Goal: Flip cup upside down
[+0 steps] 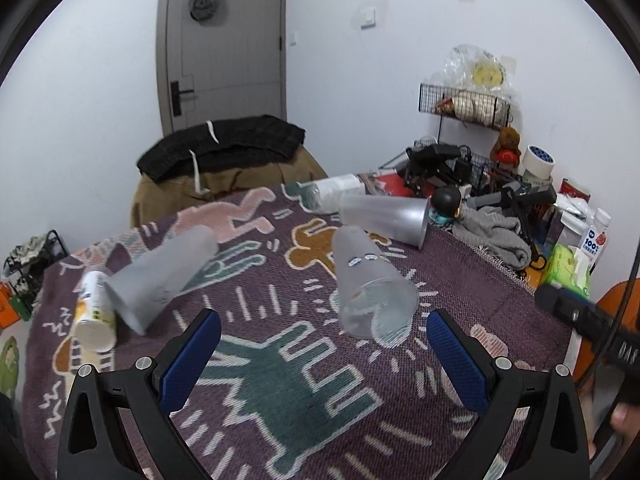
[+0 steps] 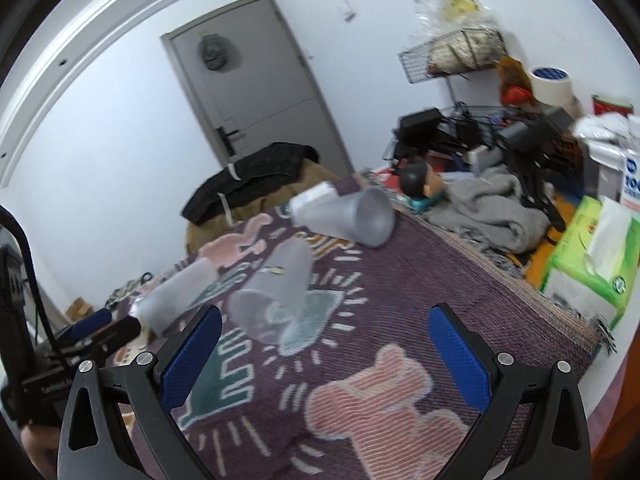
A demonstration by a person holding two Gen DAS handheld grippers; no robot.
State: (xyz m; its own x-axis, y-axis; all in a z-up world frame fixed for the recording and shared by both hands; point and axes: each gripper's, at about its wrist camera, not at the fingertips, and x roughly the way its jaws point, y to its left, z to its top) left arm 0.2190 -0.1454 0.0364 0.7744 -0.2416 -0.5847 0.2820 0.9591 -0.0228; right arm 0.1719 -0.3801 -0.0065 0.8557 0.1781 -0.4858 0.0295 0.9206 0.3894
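Three frosted plastic cups lie on their sides on the patterned purple cloth (image 1: 460,280). The middle cup (image 1: 370,284) has its mouth toward me and small stickers on its side; it also shows in the right wrist view (image 2: 276,292). A second cup (image 1: 160,276) lies to the left, a third (image 1: 386,214) at the back. My left gripper (image 1: 324,336) is open and empty, just short of the middle cup's mouth. My right gripper (image 2: 324,336) is open and empty, with the middle cup ahead to its left.
A paper cup (image 1: 94,312) lies on its side at the left beside the left frosted cup. A clear bottle (image 1: 332,190) lies at the back. Grey cloth (image 1: 496,232), a tissue pack (image 1: 568,270), a wire rack and clutter crowd the right edge. A draped chair (image 1: 224,168) stands behind.
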